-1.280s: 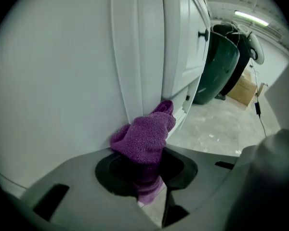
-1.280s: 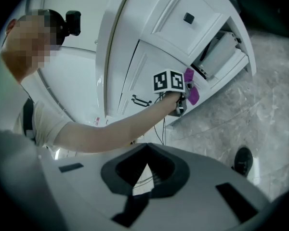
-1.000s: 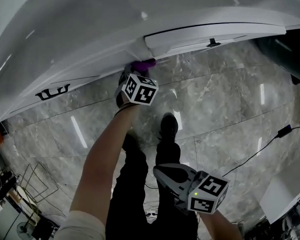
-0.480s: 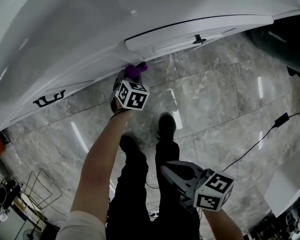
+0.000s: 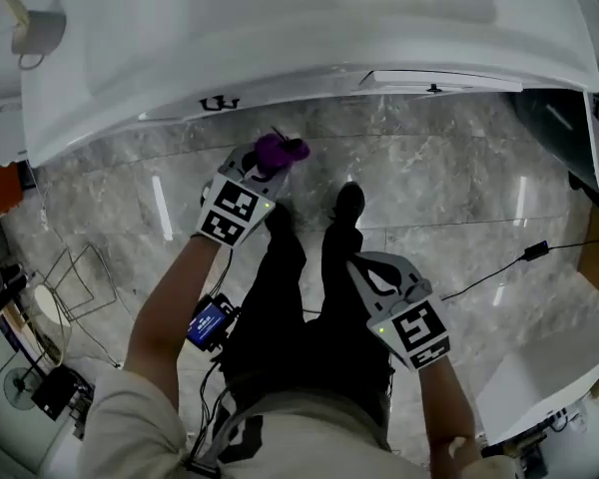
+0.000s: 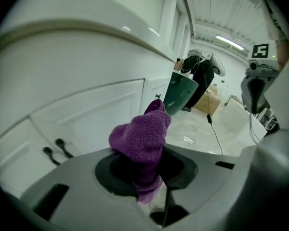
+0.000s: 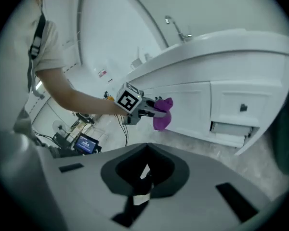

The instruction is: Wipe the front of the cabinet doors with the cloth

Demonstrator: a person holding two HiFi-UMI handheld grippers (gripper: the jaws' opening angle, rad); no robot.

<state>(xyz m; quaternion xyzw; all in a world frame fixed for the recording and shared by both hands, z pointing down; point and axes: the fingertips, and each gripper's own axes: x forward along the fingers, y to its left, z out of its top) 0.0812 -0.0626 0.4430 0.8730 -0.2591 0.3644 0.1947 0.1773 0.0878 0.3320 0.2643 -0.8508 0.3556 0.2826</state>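
The cloth (image 5: 281,150), a single purple one, is pinched in the left gripper (image 5: 263,164). Its bunched end sticks out past the jaws and hangs in the air above the floor (image 5: 449,198), just in front of the cabinet doors (image 6: 86,114) but apart from them. So at this moment nothing is being rubbed. The white fronts look equally clean everywhere, with no damp streak or dull patch to separate wiped from unwiped. How much has been covered cannot be read; at best this looks like a gap between strokes, with the panels to either side possibly left to do. The right gripper (image 5: 364,267) is held low and back by the person's legs, well away from the cabinet. Its jaws are pressed together on nothing and it takes no part. By count there are two grippers and one cloth. The left gripper view shows one pair of black handles (image 6: 55,150) side by side near the cabinet's lower left. The right gripper view shows one further single handle (image 7: 243,108) on a panel toward the right end. At least three door panels can be made out, though the cabinet's far ends run out of sight.
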